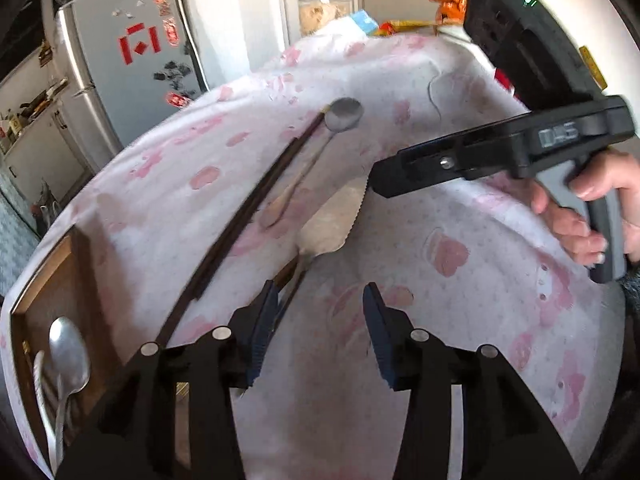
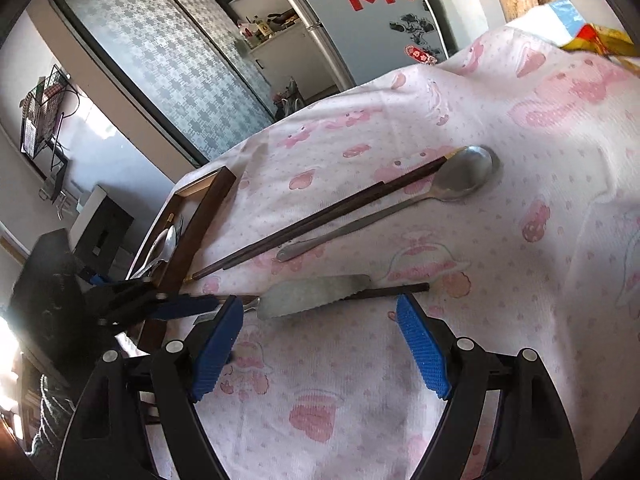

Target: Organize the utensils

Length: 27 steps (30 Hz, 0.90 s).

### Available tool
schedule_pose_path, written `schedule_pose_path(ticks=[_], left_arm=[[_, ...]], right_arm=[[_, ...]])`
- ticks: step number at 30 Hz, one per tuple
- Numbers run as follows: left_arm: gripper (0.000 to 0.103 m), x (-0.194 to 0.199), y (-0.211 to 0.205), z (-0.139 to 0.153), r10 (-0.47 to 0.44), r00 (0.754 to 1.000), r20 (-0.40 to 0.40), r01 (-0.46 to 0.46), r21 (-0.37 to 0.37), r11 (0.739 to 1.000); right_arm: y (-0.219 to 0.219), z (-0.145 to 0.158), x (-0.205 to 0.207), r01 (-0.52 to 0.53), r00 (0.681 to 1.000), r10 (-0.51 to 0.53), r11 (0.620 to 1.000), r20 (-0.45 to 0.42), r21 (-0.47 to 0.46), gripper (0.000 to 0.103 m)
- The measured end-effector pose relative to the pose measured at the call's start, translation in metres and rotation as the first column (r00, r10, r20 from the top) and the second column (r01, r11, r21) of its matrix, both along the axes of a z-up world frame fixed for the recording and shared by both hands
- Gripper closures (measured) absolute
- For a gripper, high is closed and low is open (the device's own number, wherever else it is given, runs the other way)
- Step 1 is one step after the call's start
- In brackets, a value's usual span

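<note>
Your left gripper [image 1: 320,308] has its fingers spread apart with nothing between them, hovering over the pink-patterned tablecloth [image 1: 460,320]; your right gripper [image 2: 320,320] is likewise spread and empty. Just ahead of both lies the serrated cake server [image 2: 316,294], flat on the cloth, its handle apparently near the left fingertips, though blur hides any contact. Beyond it lie the dark chopsticks [image 2: 320,220] beside a long spoon [image 2: 460,178]. The wooden tray [image 2: 208,216] at the table's edge holds more spoons.

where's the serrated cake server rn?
The cake server lies flat on the pink cloth, just ahead of the open right gripper, below the long spoon and chopsticks.
</note>
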State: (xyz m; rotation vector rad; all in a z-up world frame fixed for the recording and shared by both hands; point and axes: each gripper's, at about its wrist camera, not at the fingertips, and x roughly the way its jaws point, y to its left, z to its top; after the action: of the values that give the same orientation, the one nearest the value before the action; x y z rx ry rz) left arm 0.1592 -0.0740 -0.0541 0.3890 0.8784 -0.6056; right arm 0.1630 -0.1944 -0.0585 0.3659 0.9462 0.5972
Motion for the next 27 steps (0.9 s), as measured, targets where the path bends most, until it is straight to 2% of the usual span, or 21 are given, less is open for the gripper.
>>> schedule_pose_path(ticks=[1,3,4,7,10,12,14,15,17,18,19,20,23,25,26,27], left_arm=[[0.057,0.004,-0.003,-0.004,-0.001,1.000,0.002,0.001,0.015,1.000],[0.075,0.010,-0.003,-0.005,0.008,1.000,0.004,-0.008,-0.007,1.000],[0.099,0.014,-0.002,-0.004,0.037,0.999,0.024,-0.037,0.011,0.999],[0.100,0.021,0.002,-0.003,0.053,0.999,-0.008,-0.053,-0.023,0.998],[0.102,0.018,0.001,-0.002,0.059,0.998,0.006,-0.059,-0.017,0.998],[0.102,0.016,0.002,0.002,0.074,0.997,0.022,-0.074,-0.027,0.997],[0.102,0.015,0.004,0.004,0.074,0.997,0.002,-0.074,-0.054,0.996],[0.102,0.014,0.004,0.004,0.077,0.997,0.005,-0.077,-0.055,0.996],[0.101,0.012,0.005,0.004,0.073,0.997,-0.005,-0.074,-0.059,0.996],[0.096,0.009,0.006,0.005,0.068,0.998,-0.001,-0.068,-0.060,0.996],[0.071,0.007,0.007,0.006,0.076,0.997,0.020,-0.075,-0.047,0.996],[0.053,0.005,0.009,0.006,0.078,0.997,0.027,-0.077,-0.041,0.996],[0.052,0.008,0.014,-0.001,0.083,0.997,-0.002,-0.083,-0.036,0.996],[0.052,0.006,0.014,-0.006,0.076,0.997,0.033,-0.075,-0.021,0.997],[0.054,0.004,0.013,-0.007,0.073,0.996,0.054,-0.072,-0.015,0.997],[0.061,0.004,0.014,-0.007,0.085,0.995,0.049,-0.084,-0.024,0.996]], right_arm=[[-0.002,-0.002,0.001,-0.004,1.000,0.004,1.000,-0.015,0.027,0.023],[-0.004,-0.003,0.001,-0.006,0.999,0.008,0.998,-0.032,0.067,0.023],[-0.006,-0.003,0.001,-0.008,0.999,0.012,0.995,-0.044,0.100,0.023],[-0.005,-0.002,0.006,-0.003,0.998,0.012,0.989,-0.064,0.146,0.023],[0.004,-0.005,0.012,-0.007,0.995,0.025,0.985,-0.101,0.173,0.023],[0.009,-0.013,0.015,0.005,0.989,0.026,0.978,-0.144,0.210,0.023],[0.011,-0.013,0.014,0.023,0.989,0.012,0.973,-0.148,0.229,0.023],[0.013,-0.014,0.014,0.027,0.987,0.014,0.968,-0.161,0.250,0.026],[0.020,-0.015,0.012,0.032,0.986,0.009,0.971,-0.169,0.238,0.031],[0.026,-0.014,0.010,0.035,0.987,0.001,0.976,-0.161,0.217,0.034],[0.028,-0.014,0.010,0.036,0.987,-0.002,0.977,-0.160,0.211,0.037],[0.030,-0.015,0.010,0.042,0.986,-0.006,0.977,-0.166,0.211,0.039],[0.031,-0.016,0.012,0.077,0.985,-0.042,0.975,-0.170,0.208,0.043],[0.033,-0.015,0.015,0.090,0.985,-0.059,0.977,-0.162,0.192,0.047],[0.035,-0.015,0.015,0.091,0.986,-0.063,0.980,-0.155,0.177,0.048],[0.036,-0.014,0.017,0.092,0.987,-0.068,0.983,-0.147,0.161,0.051]])
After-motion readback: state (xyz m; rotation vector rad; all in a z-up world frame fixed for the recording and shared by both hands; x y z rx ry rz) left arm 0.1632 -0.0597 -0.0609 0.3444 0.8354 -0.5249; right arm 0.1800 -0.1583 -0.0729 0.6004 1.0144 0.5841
